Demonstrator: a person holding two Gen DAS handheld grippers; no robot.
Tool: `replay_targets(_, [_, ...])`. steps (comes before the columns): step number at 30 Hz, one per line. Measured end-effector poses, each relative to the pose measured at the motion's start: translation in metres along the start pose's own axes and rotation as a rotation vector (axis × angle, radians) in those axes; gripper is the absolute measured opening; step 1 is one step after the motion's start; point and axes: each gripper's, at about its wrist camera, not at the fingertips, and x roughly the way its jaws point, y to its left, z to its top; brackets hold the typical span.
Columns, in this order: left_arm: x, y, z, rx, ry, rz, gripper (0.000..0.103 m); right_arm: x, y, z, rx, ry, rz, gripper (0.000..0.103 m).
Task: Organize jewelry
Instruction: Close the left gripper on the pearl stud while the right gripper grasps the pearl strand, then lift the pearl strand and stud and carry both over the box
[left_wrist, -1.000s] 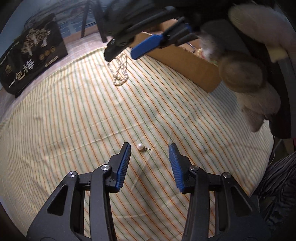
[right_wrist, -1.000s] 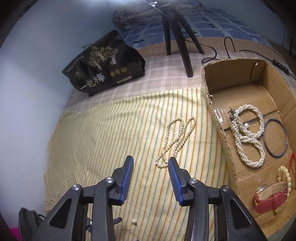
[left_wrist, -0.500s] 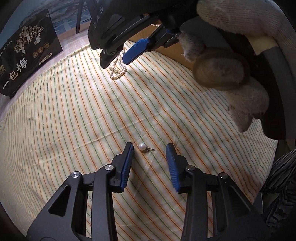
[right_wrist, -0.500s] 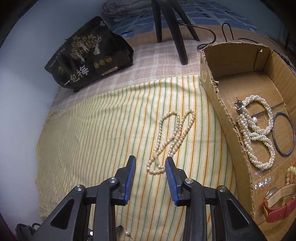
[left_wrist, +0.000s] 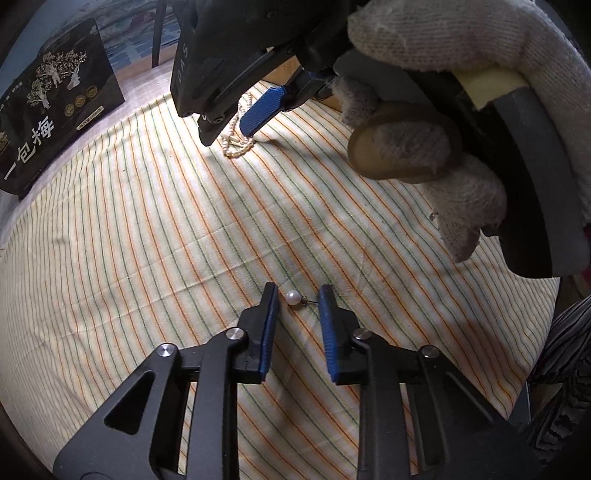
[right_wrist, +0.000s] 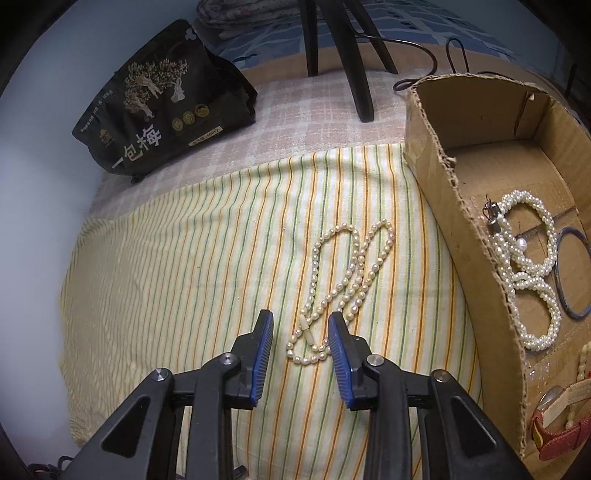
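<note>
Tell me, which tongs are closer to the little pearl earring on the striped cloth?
Left. The left tongs are closing with the pearl earring lying between their tips. The right tongs are far up the striped cloth, over the pearl necklace.

A yellow cloth with green and orange stripes (right_wrist: 207, 258) covers the surface over a pink checked cloth (right_wrist: 295, 118). Dark wooden legs (right_wrist: 354, 59), perhaps a chair's, stand behind; pale wall (right_wrist: 40, 155) left.

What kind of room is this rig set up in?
Probably a home room, maybe a bedroom, not a lab. The work surface is a striped cloth over a soft checked blanket, a torn cardboard box serves as the jewelry tray, and a black snack bag lies behind.
</note>
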Motion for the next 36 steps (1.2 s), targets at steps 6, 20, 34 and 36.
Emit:
replay_targets(6, [0.000, 0.001, 0.002, -0.010, -0.006, 0.000, 0.017, 0.007, 0.007, 0.001, -0.054, 0.000, -0.059, 0.024])
replay_targets(20, [-0.006, 0.020, -0.008, -0.044, -0.008, -0.015, 0.017, -0.009, 0.006, 0.005, -0.088, -0.060, -0.084, 0.001])
replay_targets(34, [-0.024, 0.042, -0.017, -0.101, -0.030, -0.011, 0.017, -0.061, 0.008, 0.000, -0.067, -0.151, 0.016, 0.001])
replay_targets(36, [-0.028, 0.042, -0.017, -0.105, -0.038, -0.011, 0.017, -0.066, 0.008, 0.000, -0.068, -0.163, 0.027, 0.001])
